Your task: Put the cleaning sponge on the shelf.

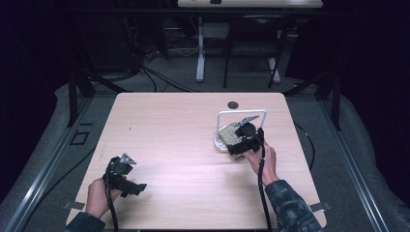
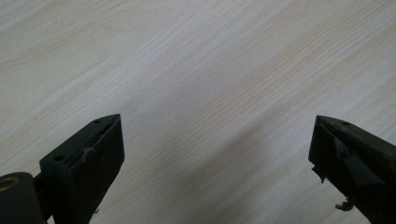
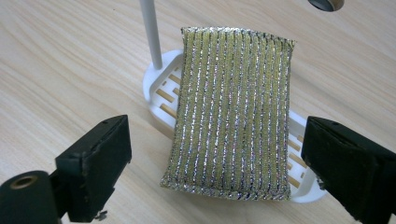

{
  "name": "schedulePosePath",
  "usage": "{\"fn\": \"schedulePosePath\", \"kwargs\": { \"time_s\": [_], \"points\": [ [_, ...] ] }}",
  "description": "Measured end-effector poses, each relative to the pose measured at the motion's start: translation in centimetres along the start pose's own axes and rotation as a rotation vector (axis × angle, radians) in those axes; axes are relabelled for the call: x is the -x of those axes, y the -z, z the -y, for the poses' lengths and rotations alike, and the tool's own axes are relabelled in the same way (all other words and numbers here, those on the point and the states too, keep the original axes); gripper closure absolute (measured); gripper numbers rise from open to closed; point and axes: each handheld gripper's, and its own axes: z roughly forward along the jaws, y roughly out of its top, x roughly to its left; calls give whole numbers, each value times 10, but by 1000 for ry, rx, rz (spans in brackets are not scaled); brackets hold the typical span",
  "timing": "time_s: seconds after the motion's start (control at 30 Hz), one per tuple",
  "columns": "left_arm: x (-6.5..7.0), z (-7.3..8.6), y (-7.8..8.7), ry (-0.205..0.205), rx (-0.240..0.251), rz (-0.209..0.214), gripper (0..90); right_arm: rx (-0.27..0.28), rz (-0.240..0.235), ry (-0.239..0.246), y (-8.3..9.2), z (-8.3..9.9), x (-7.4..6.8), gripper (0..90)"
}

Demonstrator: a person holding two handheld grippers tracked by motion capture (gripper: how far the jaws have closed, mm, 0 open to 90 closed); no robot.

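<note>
A gold and silver scouring sponge (image 3: 233, 112) lies flat across a white slotted soap rack (image 3: 156, 88) that has a thin white upright post. My right gripper (image 3: 217, 130) is open, one jaw on each side of the sponge's near end, neither pad touching it. From above, the sponge (image 1: 229, 134) and rack (image 1: 220, 145) sit right of the table's middle under a white hoop frame (image 1: 241, 112), with the right gripper (image 1: 241, 137) over their near side. My left gripper (image 1: 133, 186) rests low at the front left, and its jaws (image 2: 215, 121) are open over bare wood.
The light wooden table (image 1: 169, 125) has a small black round grommet (image 1: 233, 104) near its far edge, just beyond the rack. Behind the table stand a white desk leg (image 1: 200, 48) and a dark chair frame (image 1: 251, 48) on a grey floor with cables.
</note>
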Motion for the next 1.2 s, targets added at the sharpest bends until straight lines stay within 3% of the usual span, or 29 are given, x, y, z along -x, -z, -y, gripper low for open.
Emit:
{"fn": "schedulePosePath", "kwargs": {
  "time_s": [0.57, 1.03, 1.2],
  "points": [
    [0, 0, 0, 0, -4, 0, 36, 30, -49, 26, 30, -3, -3, 0],
    [2, 0, -1, -3, -5, 6, 36, 56, -57, 42, 75, 10, 0, 0],
    [2, 0, -1, -4, -9, 6, 36, 65, -58, 36, 91, 23, 2, 0]
  ]
}}
